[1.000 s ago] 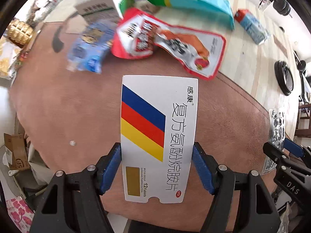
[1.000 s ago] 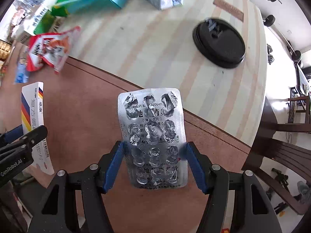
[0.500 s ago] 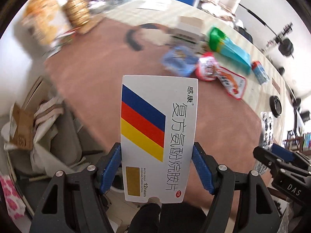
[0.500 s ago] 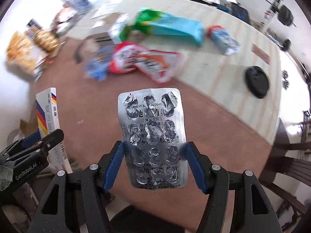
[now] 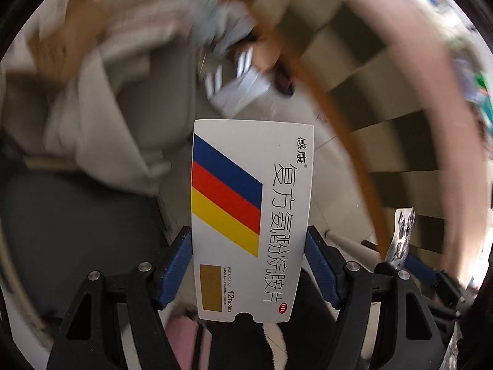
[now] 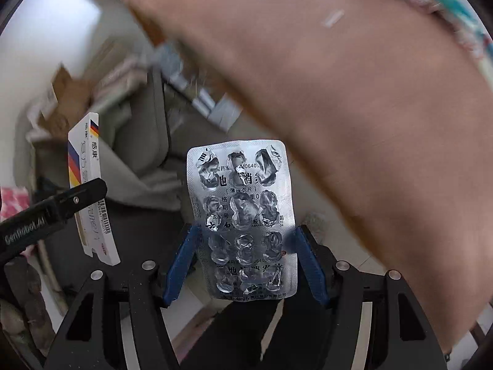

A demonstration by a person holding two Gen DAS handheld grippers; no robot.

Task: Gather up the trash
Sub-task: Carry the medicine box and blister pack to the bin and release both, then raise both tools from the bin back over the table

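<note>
Both loads now off the table point(image 6: 354, 98): left gripper point(image 5: 248, 265) still clamping pill box point(image 5: 251, 215), right gripper point(image 6: 243, 265) blister pack point(image 6: 243, 215)

Daylight is flooding both fisheye views; backgrounds are smearing with heavy motion blur, while the medicine box point(image 5: 251, 219) and blister pack point(image 6: 243, 219) are staying sharp. Black vignetting is curving round the corners.

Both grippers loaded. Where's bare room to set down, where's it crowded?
Brown tabletop is mostly bare from its near edge to the wrappers along its far rim. Off the edge, cardboard and blurred piles crowd the floor; only a pale strip beside the table looks free.
</note>
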